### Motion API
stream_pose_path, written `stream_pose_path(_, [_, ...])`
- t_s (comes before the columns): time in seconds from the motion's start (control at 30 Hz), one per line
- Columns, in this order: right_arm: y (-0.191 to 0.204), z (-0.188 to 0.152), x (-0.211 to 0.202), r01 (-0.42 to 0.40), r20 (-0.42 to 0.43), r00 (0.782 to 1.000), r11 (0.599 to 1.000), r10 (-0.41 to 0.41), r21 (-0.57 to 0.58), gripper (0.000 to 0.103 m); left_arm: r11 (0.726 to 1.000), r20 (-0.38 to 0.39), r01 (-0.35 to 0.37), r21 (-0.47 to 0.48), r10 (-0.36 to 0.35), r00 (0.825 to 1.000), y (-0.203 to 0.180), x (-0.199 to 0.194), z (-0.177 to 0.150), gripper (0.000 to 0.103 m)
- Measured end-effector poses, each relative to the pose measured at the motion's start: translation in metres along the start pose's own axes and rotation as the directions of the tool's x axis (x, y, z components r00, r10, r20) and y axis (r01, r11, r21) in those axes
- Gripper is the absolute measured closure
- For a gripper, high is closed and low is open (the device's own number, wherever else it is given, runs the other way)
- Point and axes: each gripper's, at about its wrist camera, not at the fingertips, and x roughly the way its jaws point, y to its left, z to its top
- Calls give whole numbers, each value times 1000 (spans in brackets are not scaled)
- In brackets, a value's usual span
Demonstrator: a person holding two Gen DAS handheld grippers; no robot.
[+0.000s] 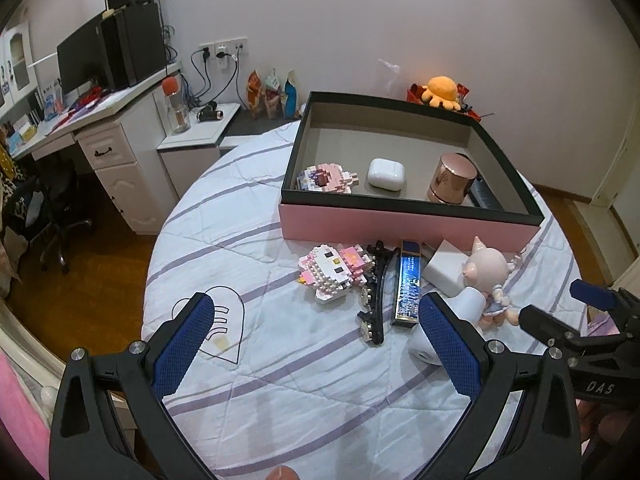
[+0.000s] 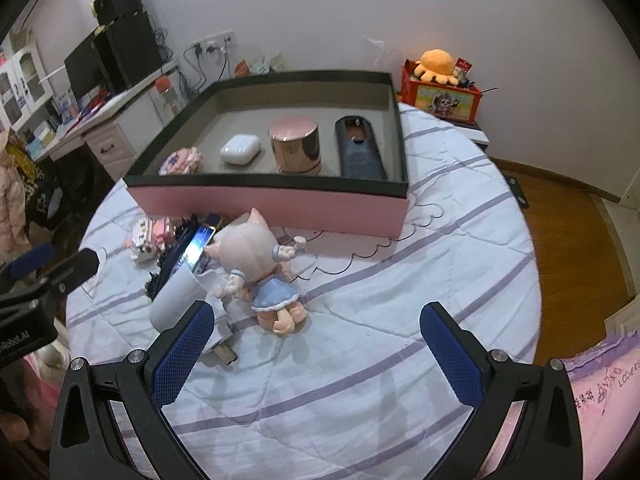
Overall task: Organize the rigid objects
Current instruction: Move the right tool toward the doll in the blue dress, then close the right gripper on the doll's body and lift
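A pink box with a black rim sits on the quilt. It holds a pink block figure, a white earbud case, a rose-gold cylinder and a dark remote-like item. In front of the box lie a block cat figure, a black hair clip, a shiny blue bar, a white cylinder and a doll in a blue dress. My left gripper is open above bare quilt. My right gripper is open just short of the doll.
The round bed with its striped white quilt drops off to wooden floor on both sides. A white desk with monitors stands at the left. An orange plush sits on a red box by the wall.
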Motion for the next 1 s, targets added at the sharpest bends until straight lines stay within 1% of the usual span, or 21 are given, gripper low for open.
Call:
stream_pose_path(0.17, [8,1,14,1,-24,1000,998,-3,-57,0,1000,-17,-3,-1,3,1000,0,10,2,0])
stream_pose_path(0.4, [7,6,37,16,-54,998,996,-20,-83,5,1000,-38,-9,-7,9,999,2,23,5,0])
stream_pose_path(0.57, [9,12,51,-19,-68,998,995,13,-100,8,1000,-55,-10,-7,10,998,2,34,7,0])
stream_pose_path(0.63, [12,13,57,-30,-76,997,993,22,-113,18,1000,-60,-10,-7,9,998,1,38,8,0])
stream_pose_path(0.67, [13,14,61,-43,-86,996,992,33,-116,20,1000,-61,-10,-6,10,998,1,39,8,0])
stream_pose_path(0.77, [17,13,64,-39,-80,996,990,29,-134,23,1000,-64,-11,-7,11,998,2,42,9,0])
stream_pose_path(0.8, [17,14,64,-46,-79,996,990,35,-135,26,1000,-65,-11,-8,10,998,2,42,9,0])
stream_pose_path(0.87, [17,13,62,-56,-77,996,989,46,-139,33,1000,-69,-8,-11,7,998,2,45,9,0])
stream_pose_path(0.9, [17,12,61,-58,-75,996,988,48,-141,43,1000,-70,-7,-10,6,998,1,45,9,0])
stream_pose_path(0.93, [17,12,59,-58,-73,996,988,48,-141,57,1000,-72,-5,-10,4,997,0,46,8,0])
stream_pose_path(1.0, [11,12,56,-65,-70,996,991,58,-113,57,1000,-72,1,-7,-1,997,-2,46,8,0])
